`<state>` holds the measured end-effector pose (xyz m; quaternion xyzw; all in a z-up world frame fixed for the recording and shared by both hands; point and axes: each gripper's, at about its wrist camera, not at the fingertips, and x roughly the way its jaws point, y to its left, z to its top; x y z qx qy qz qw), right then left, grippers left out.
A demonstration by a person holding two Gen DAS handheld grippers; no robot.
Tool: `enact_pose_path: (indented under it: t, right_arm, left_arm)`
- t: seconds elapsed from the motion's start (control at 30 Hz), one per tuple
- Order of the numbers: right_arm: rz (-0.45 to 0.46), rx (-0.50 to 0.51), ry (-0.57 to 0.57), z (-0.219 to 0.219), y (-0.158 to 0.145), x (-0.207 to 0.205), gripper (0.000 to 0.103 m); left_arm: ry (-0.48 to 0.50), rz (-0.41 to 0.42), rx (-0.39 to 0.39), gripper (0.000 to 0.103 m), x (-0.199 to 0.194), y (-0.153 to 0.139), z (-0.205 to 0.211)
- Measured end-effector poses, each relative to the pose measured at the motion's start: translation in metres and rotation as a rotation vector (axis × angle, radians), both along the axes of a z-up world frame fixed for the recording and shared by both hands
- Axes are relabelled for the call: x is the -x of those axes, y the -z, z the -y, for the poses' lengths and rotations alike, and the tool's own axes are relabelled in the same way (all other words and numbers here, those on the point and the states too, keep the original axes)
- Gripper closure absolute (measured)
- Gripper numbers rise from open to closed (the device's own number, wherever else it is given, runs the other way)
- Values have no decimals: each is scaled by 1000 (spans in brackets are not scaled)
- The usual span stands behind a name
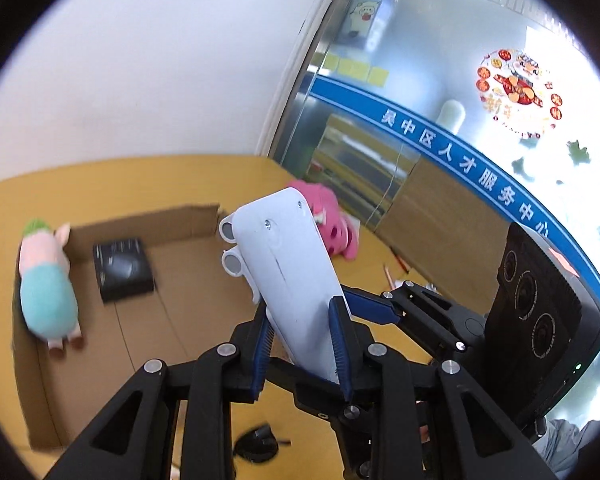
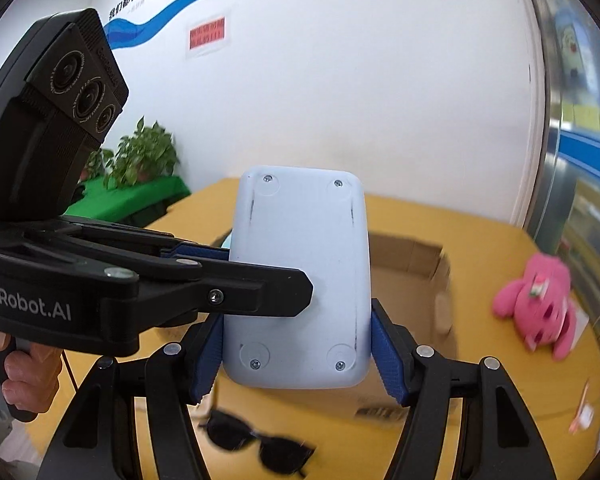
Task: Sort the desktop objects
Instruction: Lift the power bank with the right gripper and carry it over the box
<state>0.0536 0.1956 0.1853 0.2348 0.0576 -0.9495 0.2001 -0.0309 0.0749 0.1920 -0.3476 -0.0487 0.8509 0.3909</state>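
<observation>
1. A white plastic device is held up in the air above the desk, between both grippers at once; this looks like a handover or a regrasp, since one tool alone would do for carrying.
2. The left gripper is clamped on the device's near end, its blue pads pressed to the two long edges. In the right wrist view the same gripper comes in from the left, its black finger lying across the white face.
3. The right gripper has its blue pads at the device's lower sides; they look touching or just short of it, so I cannot tell whether it grips.
4. The device is a flat, rounded rectangle with four screws at its corners, faint dark scuffs along the edges, and two round loops on one side.
5. The cardboard box lies below and beyond, likely the sorting target: it already holds a black box and a pastel plush pig.
6. A pink plush toy at the far right and sunglasses near the front sit on the desk, outside the box.
</observation>
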Motion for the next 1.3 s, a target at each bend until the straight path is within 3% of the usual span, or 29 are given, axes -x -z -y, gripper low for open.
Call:
enact_pose_path:
  t: [0.1,0.3,0.47,0.5,0.6,0.87,1.1,1.3]
  right_arm:
    - [-24,12,20,-4,-25,33,33]
    - [-27,13,26,-4,-58,104,33]
    - [37,17,31,-7,-58,168,33]
    - [56,28,33,-12,-55,181,33]
    - [115,48,52,-19,-37,217,33]
    - [284,75,105,-42,47,300,33]
    - [442,85,136,-47,117,341,33]
    - [561,82,160,-53,172,352,33]
  left_arm:
    - [35,-38,-30,77,28,-22,-6]
    - [10,-62,-51,77,81,-47,-21]
    - [11,-10,-34,77,133,-39,-41]
    - [-36,-17,-37,77,143,-34,-45]
    - [-35,35,-39,78,176,-11,-54]
    - [-11,191,-13,78,254,73,-80]
    - [-23,323,6,79,287,143,-84]
    - [-31,441,24,80,301,196,-92]
